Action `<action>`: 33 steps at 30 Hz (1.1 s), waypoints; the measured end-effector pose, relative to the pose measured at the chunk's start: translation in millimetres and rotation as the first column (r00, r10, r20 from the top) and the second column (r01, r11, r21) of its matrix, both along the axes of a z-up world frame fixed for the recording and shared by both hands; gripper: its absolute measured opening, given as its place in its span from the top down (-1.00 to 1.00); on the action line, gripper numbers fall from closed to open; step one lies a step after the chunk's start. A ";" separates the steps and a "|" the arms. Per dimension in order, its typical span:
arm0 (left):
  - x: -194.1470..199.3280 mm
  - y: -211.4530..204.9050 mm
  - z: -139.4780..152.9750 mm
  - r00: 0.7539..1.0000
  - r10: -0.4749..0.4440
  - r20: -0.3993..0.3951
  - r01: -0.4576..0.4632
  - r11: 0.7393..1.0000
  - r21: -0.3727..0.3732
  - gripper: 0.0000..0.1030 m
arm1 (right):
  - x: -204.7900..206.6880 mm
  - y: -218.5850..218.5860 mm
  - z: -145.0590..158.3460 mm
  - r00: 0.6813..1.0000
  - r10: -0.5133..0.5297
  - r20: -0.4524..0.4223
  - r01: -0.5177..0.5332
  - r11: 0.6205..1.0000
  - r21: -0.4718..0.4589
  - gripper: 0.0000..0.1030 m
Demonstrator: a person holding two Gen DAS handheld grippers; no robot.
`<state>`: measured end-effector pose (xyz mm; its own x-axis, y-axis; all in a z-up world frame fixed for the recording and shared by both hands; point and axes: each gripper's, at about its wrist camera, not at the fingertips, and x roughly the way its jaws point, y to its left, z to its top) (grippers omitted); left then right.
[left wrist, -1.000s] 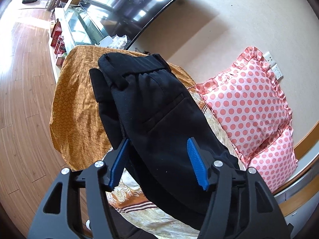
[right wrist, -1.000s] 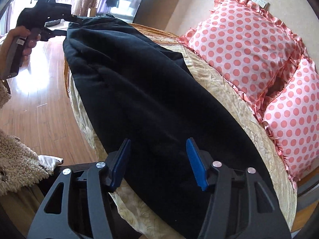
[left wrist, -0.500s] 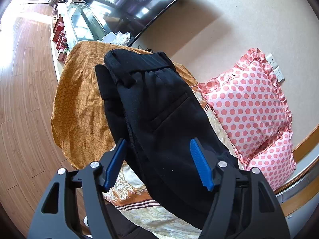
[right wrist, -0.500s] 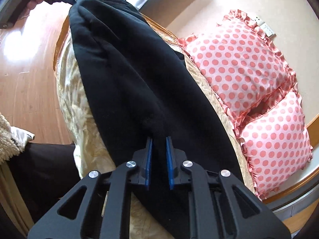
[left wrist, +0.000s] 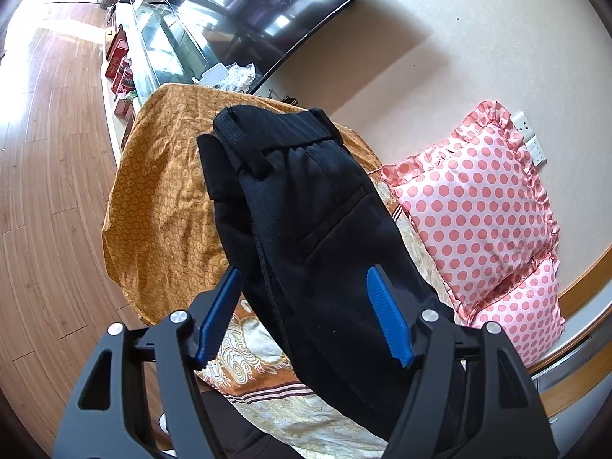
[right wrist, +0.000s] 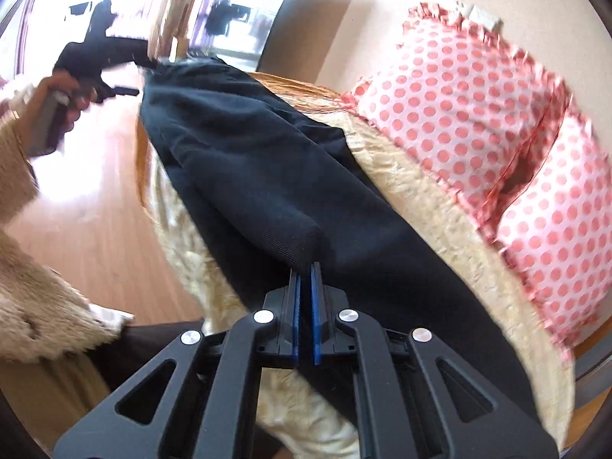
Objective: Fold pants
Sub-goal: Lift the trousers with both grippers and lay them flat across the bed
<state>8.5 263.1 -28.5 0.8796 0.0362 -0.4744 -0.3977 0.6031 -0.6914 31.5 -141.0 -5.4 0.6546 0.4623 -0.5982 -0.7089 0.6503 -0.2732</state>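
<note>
Black pants (left wrist: pixel 306 229) lie lengthwise on a bed, waistband at the far end over an orange cloth (left wrist: pixel 160 206). My left gripper (left wrist: pixel 306 306) is open, its blue fingers on either side of the pants above them, holding nothing. In the right wrist view my right gripper (right wrist: pixel 305 283) is shut on the hem end of the pants (right wrist: pixel 267 191) and lifts it, so a rounded fold of cloth stands just ahead of the fingertips. The left gripper (right wrist: pixel 95 61) shows far off at the waistband end, held in a hand.
Two pink polka-dot pillows (left wrist: pixel 478 206) lean against the wall at the right of the bed. A cream patterned bedspread (right wrist: pixel 420 206) lies under the pants. A large dark TV (left wrist: pixel 267 11) and a glass cabinet (left wrist: pixel 160 49) stand beyond the bed. Wooden floor (left wrist: pixel 46 191) lies to the left.
My right gripper has closed on the leg end of the pants and raised it into a fold toward the waistband. My left gripper stays open and has drawn back slightly.
</note>
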 end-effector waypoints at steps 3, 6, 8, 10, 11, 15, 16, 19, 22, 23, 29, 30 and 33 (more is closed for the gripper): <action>-1.2 2.7 -2.2 1.000 -0.007 0.002 0.007 1.000 -0.020 -0.32 | -0.9 5.7 -19.0 1.000 0.014 -0.026 -0.015 0.998 -0.062 0.91; -3.1 8.2 -5.5 1.000 -0.014 0.012 0.015 0.998 -0.061 -0.32 | -3.0 12.7 -31.1 1.000 0.008 -0.016 -0.010 0.995 -0.096 0.91; -3.2 10.6 -4.5 1.000 -0.016 0.020 0.018 0.997 -0.073 -0.30 | -2.0 7.8 -23.0 1.000 0.005 -0.031 -0.006 0.999 -0.048 0.91; -5.4 12.1 -2.7 0.997 -0.023 0.068 0.030 0.994 -0.101 -0.30 | -1.4 4.7 -20.2 0.999 0.002 -0.036 -0.003 1.000 -0.028 0.91; -6.8 12.5 -1.3 0.995 -0.024 0.095 0.035 0.993 -0.111 -0.30 | -1.9 5.5 -21.4 1.000 0.001 -0.031 -0.002 0.999 -0.038 0.91; -7.8 9.0 7.0 0.991 -0.017 0.130 0.029 0.996 -0.088 -0.31 | -3.5 12.8 -29.2 1.000 0.005 -0.027 -0.008 0.994 -0.112 0.79; -8.1 7.8 8.6 0.992 -0.014 0.128 0.024 0.996 -0.081 -0.31 | -2.4 11.2 -27.1 0.999 0.008 -0.046 -0.012 0.994 -0.107 0.78; -9.0 -2.3 18.9 0.988 -0.042 0.151 0.049 0.998 -0.040 -0.34 | 8.5 -3.5 -6.2 0.986 0.049 -0.157 -0.047 0.999 0.013 0.74; 0.4 -22.6 30.8 0.976 -0.137 0.169 0.136 0.991 0.014 -0.44 | 41.2 -15.9 24.0 0.965 0.079 -0.249 -0.037 0.985 0.167 0.68; 4.7 -29.8 32.9 0.971 -0.166 0.174 0.165 0.986 0.021 -0.45 | 57.9 -17.9 32.9 0.951 0.094 -0.295 -0.028 0.976 0.218 0.67; 26.8 -59.9 31.1 0.938 -0.291 0.186 0.294 0.956 0.015 -0.49 | 69.6 -5.3 55.5 0.700 0.507 -0.503 -0.399 0.862 0.314 -0.84; 28.1 -61.2 30.1 0.935 -0.302 0.188 0.304 0.952 0.014 -0.51 | 59.7 -2.4 57.8 0.738 0.495 -0.458 -0.429 0.869 0.248 -0.77; 32.2 -64.7 30.2 0.933 -0.316 0.173 0.309 0.949 0.066 -0.55 | 78.8 6.0 69.8 0.845 0.366 -0.390 -0.324 0.930 0.172 -0.48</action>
<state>40.7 198.4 1.6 0.9195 -0.2395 -0.3118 -0.0568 0.7036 -0.7083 110.3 -135.0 64.4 0.1488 0.6813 -0.7167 -0.9258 0.3507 0.1412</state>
